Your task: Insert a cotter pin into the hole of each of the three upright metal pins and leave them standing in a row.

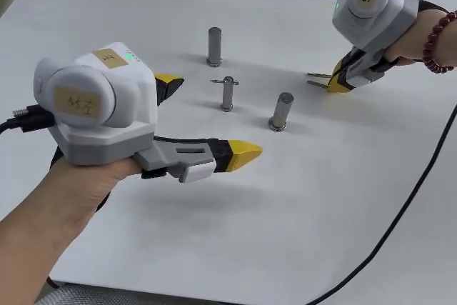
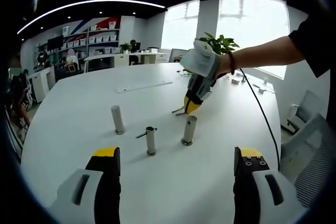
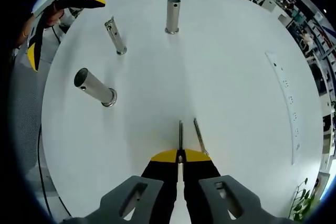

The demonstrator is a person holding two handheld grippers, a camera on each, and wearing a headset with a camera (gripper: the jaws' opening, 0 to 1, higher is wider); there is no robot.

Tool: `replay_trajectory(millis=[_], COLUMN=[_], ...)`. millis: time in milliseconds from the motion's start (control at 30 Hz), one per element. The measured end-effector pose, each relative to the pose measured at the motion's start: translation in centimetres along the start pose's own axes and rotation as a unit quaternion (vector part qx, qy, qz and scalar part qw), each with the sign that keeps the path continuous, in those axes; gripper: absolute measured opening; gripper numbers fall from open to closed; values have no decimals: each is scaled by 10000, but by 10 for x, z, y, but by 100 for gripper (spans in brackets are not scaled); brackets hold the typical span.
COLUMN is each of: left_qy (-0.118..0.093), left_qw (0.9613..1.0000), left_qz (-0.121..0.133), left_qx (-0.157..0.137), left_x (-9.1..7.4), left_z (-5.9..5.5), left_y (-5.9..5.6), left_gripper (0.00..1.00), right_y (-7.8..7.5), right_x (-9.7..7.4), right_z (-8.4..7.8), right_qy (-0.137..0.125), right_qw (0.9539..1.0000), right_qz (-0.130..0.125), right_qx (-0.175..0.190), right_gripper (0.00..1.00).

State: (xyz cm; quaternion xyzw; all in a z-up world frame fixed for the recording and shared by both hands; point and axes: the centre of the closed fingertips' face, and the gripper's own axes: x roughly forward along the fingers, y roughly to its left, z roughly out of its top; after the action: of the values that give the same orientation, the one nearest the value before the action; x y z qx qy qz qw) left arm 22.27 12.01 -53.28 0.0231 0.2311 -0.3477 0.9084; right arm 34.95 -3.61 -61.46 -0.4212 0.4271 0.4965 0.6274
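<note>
Steel posts stand in a row on the white table [image 1: 321, 198]. The middle metal pin [image 1: 228, 94] carries a cotter pin [image 1: 218, 81], while the far metal pin [image 1: 214, 46] and near metal pin [image 1: 281, 111] are bare. The right gripper [image 3: 180, 156] is pinched on a second cotter pin [image 3: 180, 132] at the tabletop, with a third cotter pin [image 3: 198, 135] just beside it. The left gripper [image 1: 211, 116] hovers, spread wide. My advice: lift level, line up with a cross-hole, and steady that post with the left gripper. The bare posts' holes are hard to make out — so is how firm the pinch is.
</note>
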Motion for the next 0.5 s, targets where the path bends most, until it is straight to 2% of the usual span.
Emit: replay_trajectory(millis=[300, 400, 500], left_qy=[28, 12, -13], left_qw=[9999, 9998, 9999], left_qz=[-33, -19, -53], left_qx=[117, 187, 113], left_x=[-1, -2, -2], left_z=[2, 4, 6], left_y=[-4, -5, -6], left_gripper=[86, 82, 80], right_y=[8, 17, 26], right_x=[-9, -17, -23], right_z=[-3, -1, 1], right_qy=[-160, -307, -416], right_qw=[9998, 9995, 9989], right_qz=[-73, -98, -163], right_qx=[-43, -37, -105], right_gripper=[0, 0, 0])
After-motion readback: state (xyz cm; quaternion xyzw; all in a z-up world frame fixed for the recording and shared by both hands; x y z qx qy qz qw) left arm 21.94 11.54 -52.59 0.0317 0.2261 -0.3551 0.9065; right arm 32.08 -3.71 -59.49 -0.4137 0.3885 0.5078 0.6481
